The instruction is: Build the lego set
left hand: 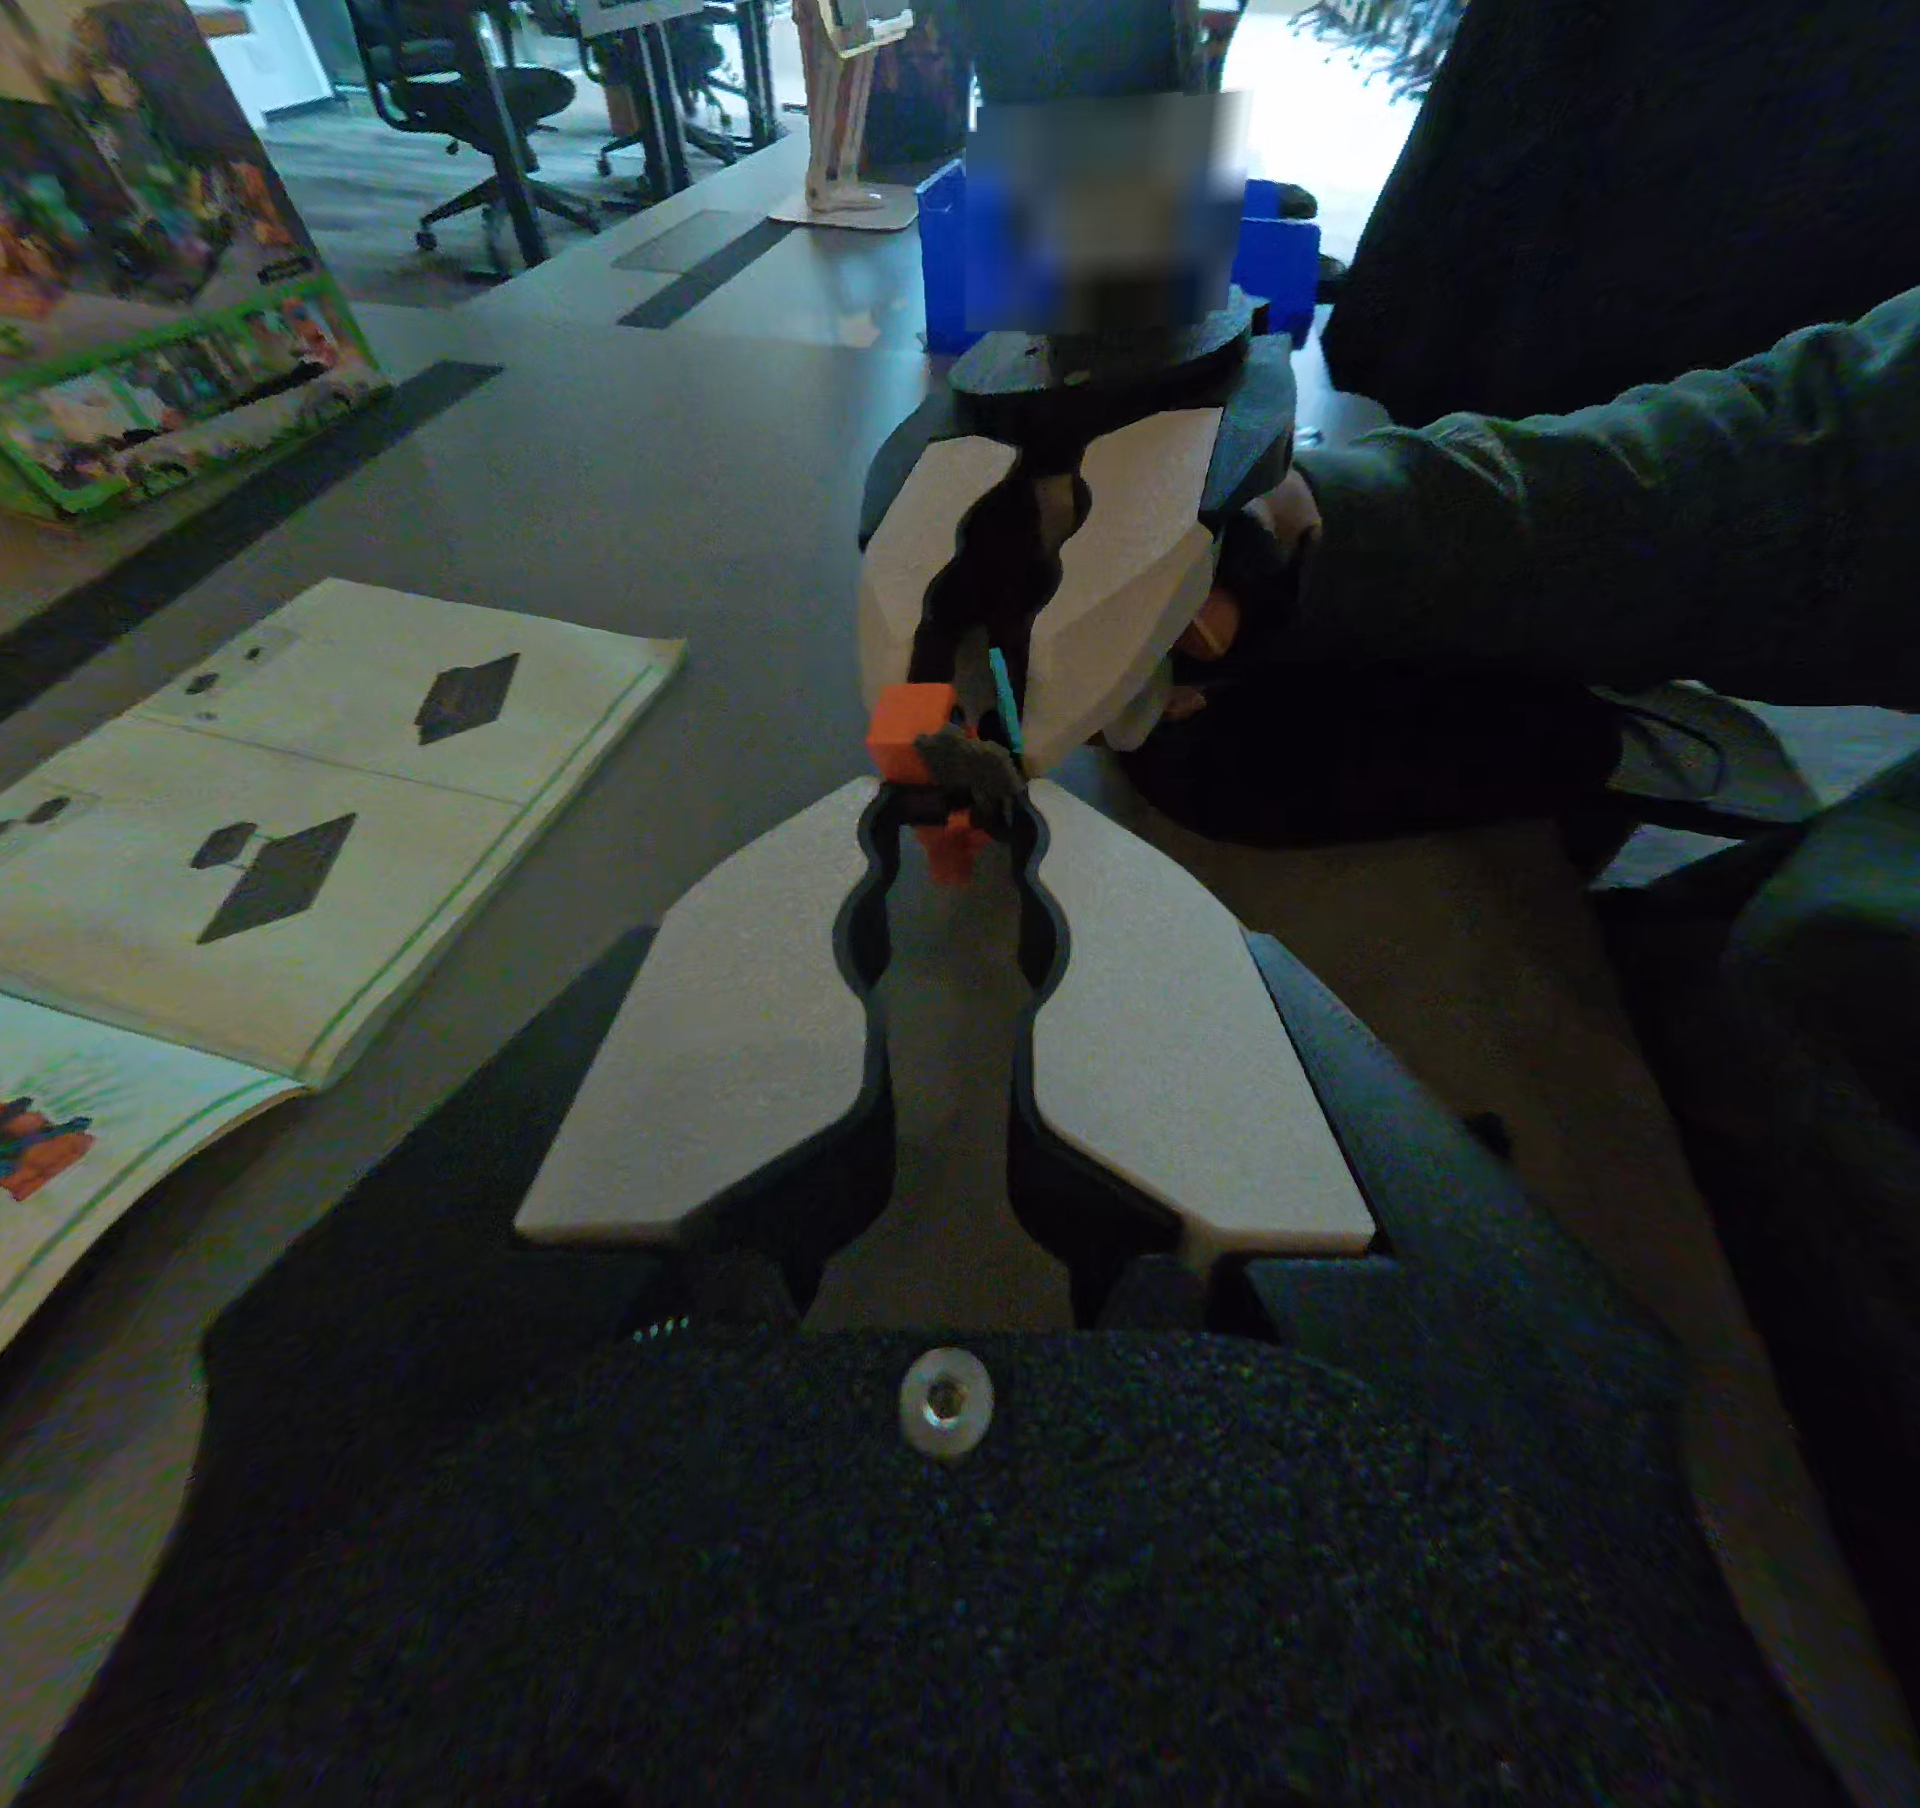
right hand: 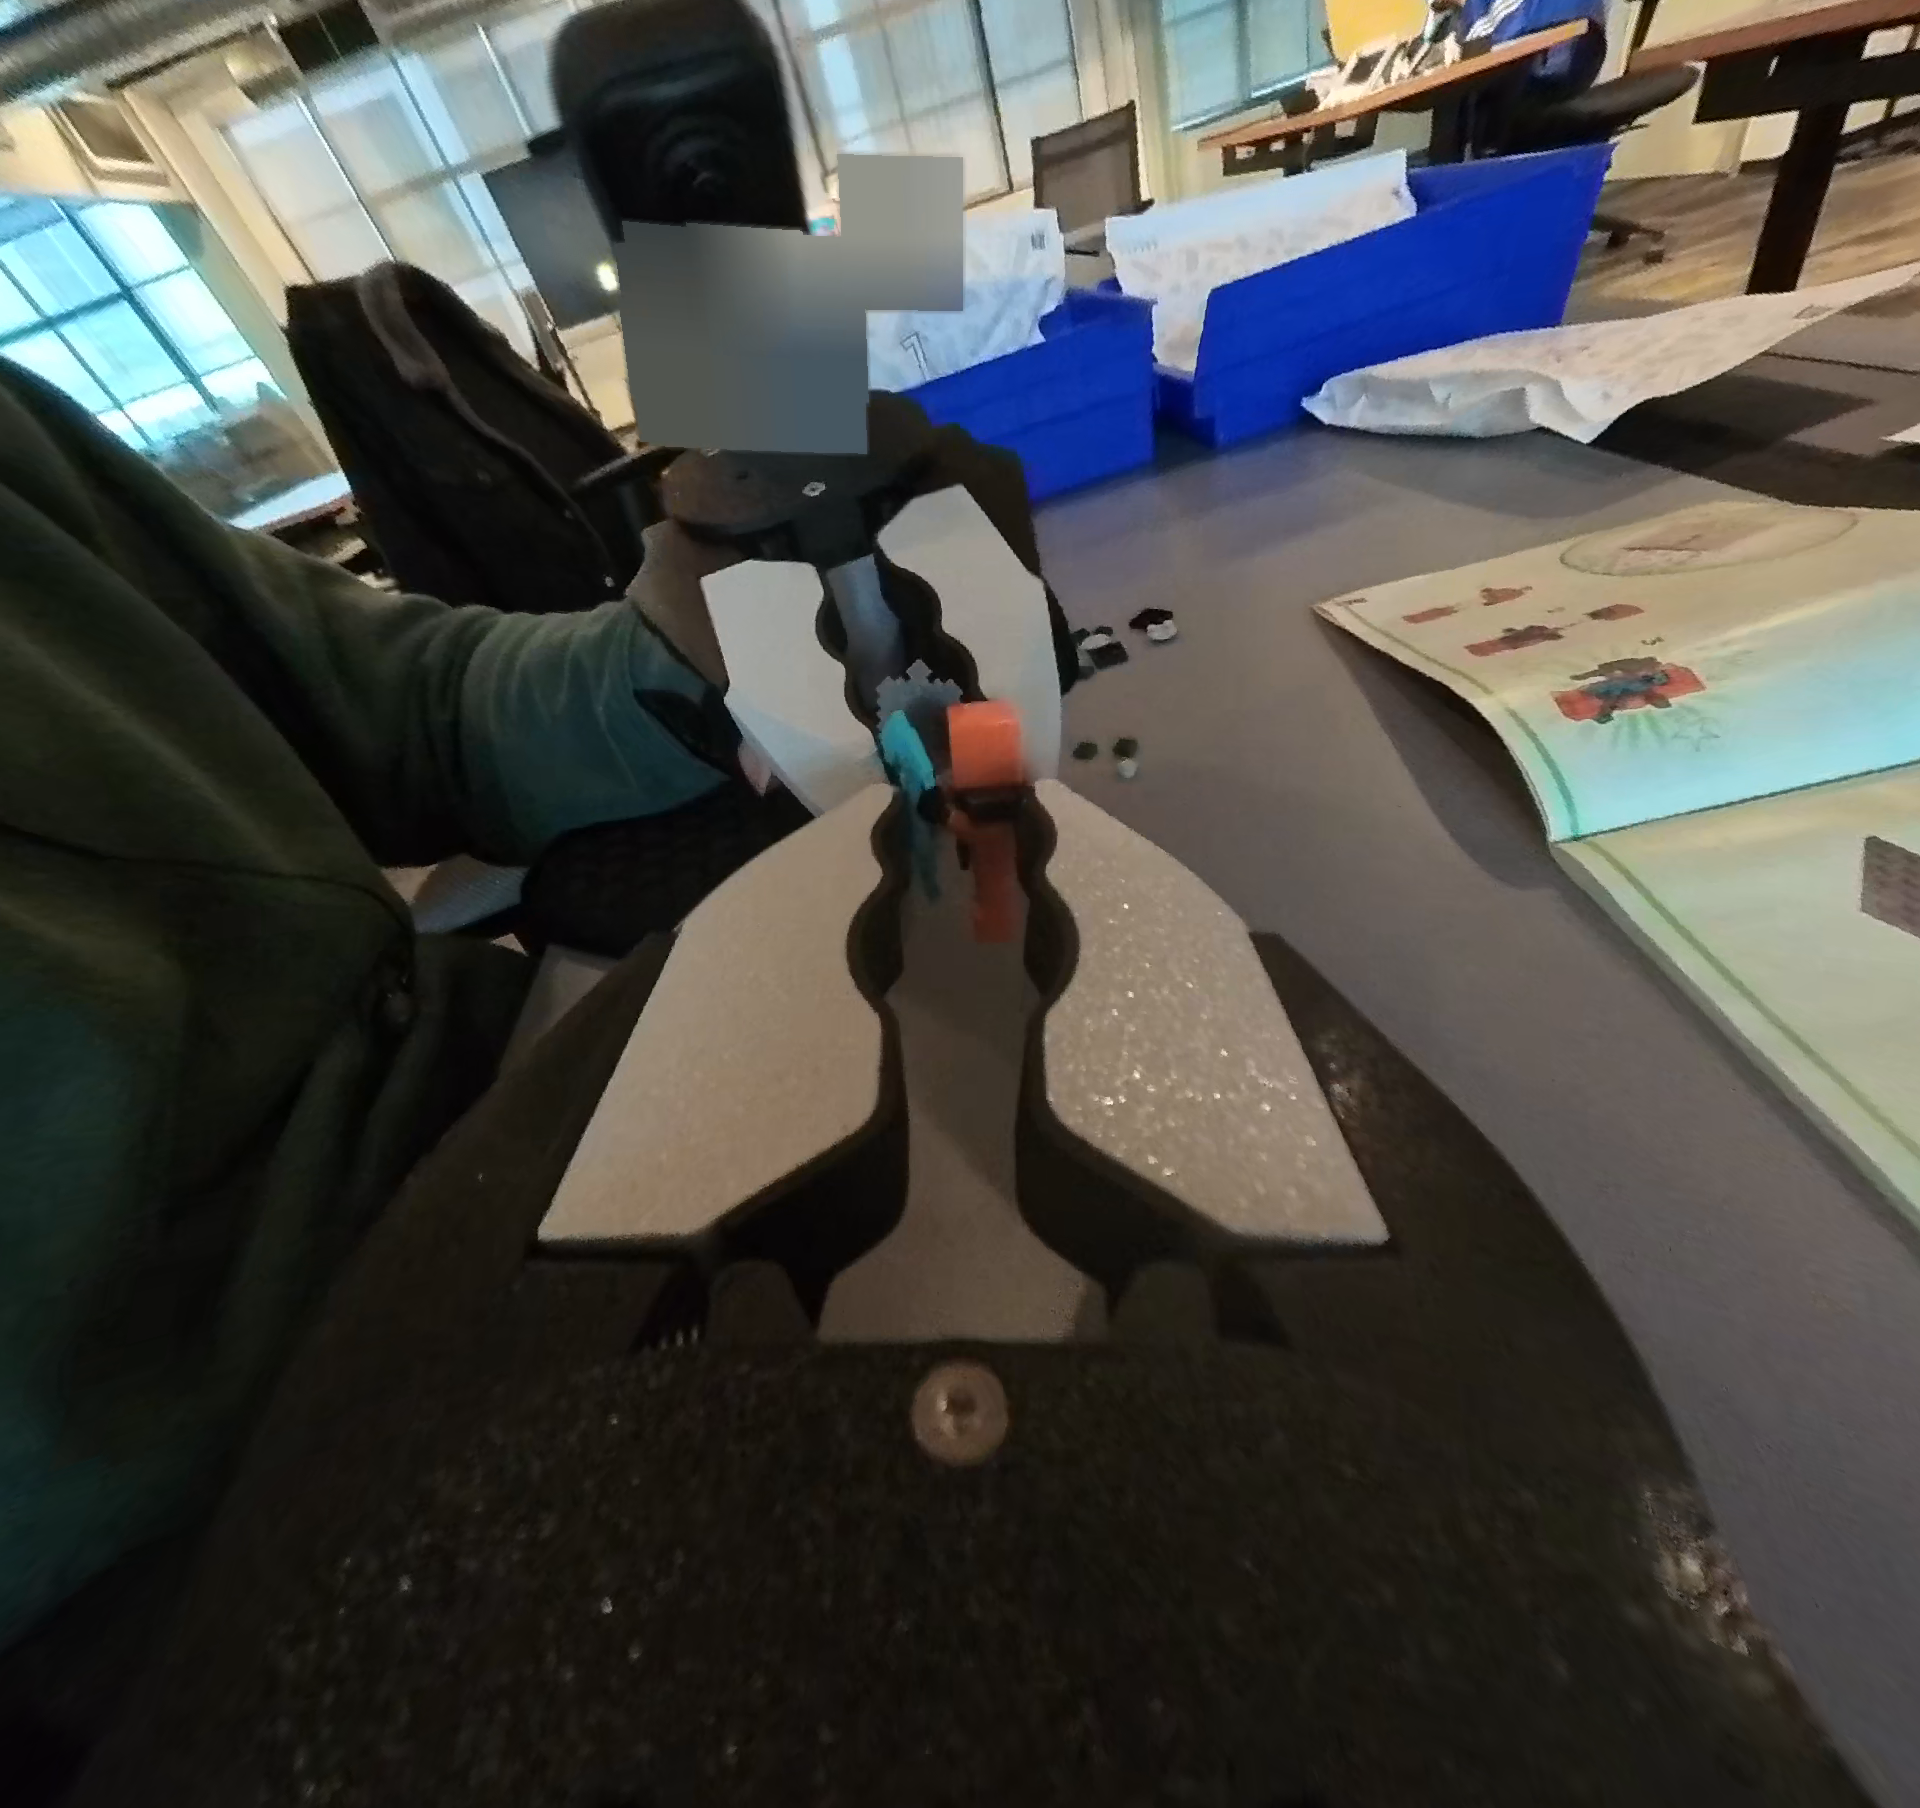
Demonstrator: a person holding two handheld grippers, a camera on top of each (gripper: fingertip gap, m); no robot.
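1. Left wrist view: my left tool (left hand: 951,802) is clamped at its tips on an orange figure (left hand: 920,750), raised clear of the desk (left hand: 644,470).
2. My right tool (left hand: 997,719) faces it tip to tip, so both work on one small assembly in mid-air.
3. Right wrist view: my right tool (right hand: 961,802) is closed, and a teal piece (right hand: 914,792) sits at its tips just beside the orange figure (right hand: 987,771). I cannot tell which of the two it pinches. My left tool (right hand: 914,698) stands opposite.
4. Judgement: one tool steadies the figure while the other presses the teal piece against it.
5. An instruction booklet (left hand: 301,823) lies open beside the work, presumably kept there for reference.
6. Loose small pieces (right hand: 1107,756) wait on the desk (right hand: 1351,823) beyond the tools.
7. A set box (left hand: 156,304) stands at the desk's far left; blue bins (right hand: 1351,324) hold white bags.
8. Writing: box and booklet carry print and diagrams; I reproduce none.
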